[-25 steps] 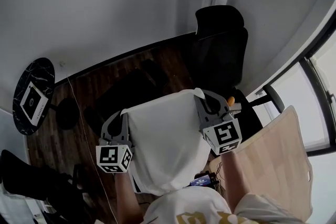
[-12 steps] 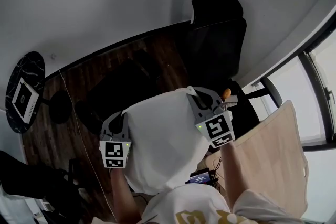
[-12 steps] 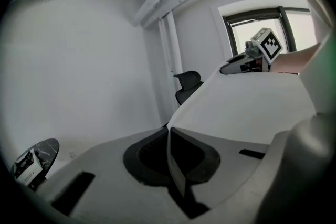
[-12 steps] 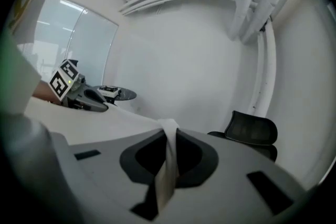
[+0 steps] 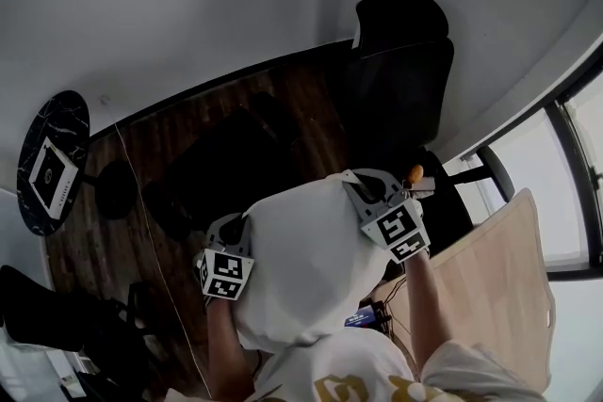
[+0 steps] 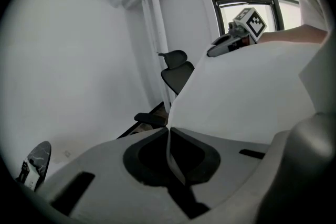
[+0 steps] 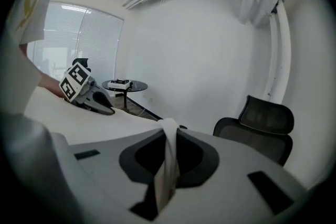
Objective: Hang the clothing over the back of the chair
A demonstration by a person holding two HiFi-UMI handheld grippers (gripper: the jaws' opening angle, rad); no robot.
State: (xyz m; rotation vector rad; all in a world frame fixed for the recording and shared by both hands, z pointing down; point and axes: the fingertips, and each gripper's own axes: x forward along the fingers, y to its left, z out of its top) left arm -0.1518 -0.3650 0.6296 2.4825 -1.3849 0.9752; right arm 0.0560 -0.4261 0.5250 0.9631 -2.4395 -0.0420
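Note:
A white garment [image 5: 306, 264] hangs spread between my two grippers, over a dark chair [image 5: 221, 165] that lies mostly hidden beneath it. My left gripper [image 5: 234, 229] is shut on the garment's left top edge; in the left gripper view its jaws [image 6: 169, 131] pinch a thin fold of the garment [image 6: 252, 97]. My right gripper [image 5: 366, 191] holds the right top corner. In the right gripper view a bunched strip of cloth [image 7: 169, 155] sits between the jaws, which are opening. Each gripper shows in the other's view: the right gripper [image 6: 237, 38] and the left gripper [image 7: 84, 93].
A black high-backed office chair [image 5: 403, 75] stands by the far wall, the same chair [image 7: 262, 126] seen on the right of the right gripper view. A round dark side table [image 5: 52, 167] is at the left. A light wooden tabletop [image 5: 495, 282] and a window [image 5: 575, 146] are on the right.
Both grippers have come down with the garment. The left one has dropped further and turned. The cloth now bulges between them instead of hanging flat.

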